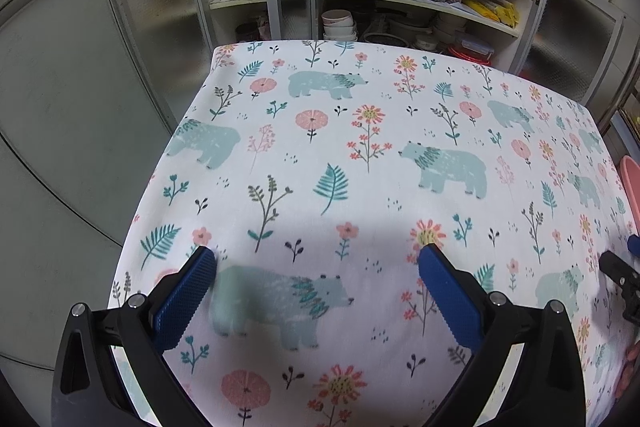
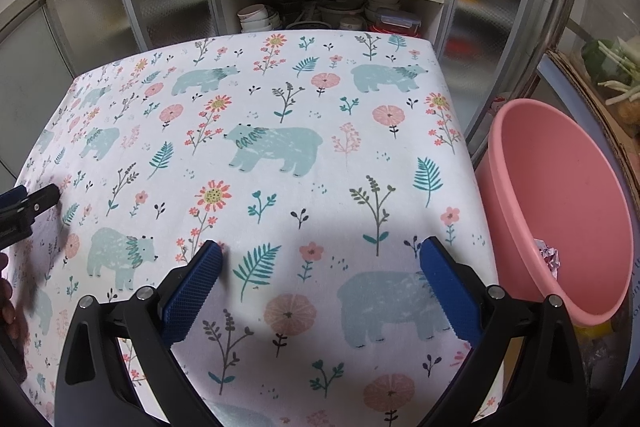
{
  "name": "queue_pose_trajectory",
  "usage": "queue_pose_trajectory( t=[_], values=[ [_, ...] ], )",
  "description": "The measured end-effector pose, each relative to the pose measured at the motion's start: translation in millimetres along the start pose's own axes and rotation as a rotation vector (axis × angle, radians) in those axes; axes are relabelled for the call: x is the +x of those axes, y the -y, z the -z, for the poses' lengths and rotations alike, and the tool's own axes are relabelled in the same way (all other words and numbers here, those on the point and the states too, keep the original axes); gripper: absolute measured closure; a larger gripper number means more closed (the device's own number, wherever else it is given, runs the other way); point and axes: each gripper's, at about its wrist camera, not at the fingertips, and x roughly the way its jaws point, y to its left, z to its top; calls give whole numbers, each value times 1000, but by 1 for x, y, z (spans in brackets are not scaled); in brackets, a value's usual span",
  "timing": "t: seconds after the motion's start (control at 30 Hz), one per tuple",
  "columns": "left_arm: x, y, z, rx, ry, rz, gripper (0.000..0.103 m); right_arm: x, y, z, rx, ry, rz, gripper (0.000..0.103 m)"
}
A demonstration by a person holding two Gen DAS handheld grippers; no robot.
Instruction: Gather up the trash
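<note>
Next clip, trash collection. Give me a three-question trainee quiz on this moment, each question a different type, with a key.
1. True or false: the left gripper holds trash.
2. Where is the crumpled foil? A) on the tablecloth B) in the pink tub C) on a cabinet shelf
3. Fill in: the pink tub stands beside the table's ___ edge, seen from the right wrist.

Key: 1. False, its fingers are open and empty, as are those of the right gripper. 2. B. 3. Right; the tablecloth shows no trash.
</note>
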Motion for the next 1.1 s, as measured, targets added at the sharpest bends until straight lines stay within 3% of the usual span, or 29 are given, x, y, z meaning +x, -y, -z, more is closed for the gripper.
queue_pose_trajectory(
  t=[1.1],
  values=[
    [-7,-3,13,-7,-2,-8,3,3,3,-2,17,2,16,3]
  ],
)
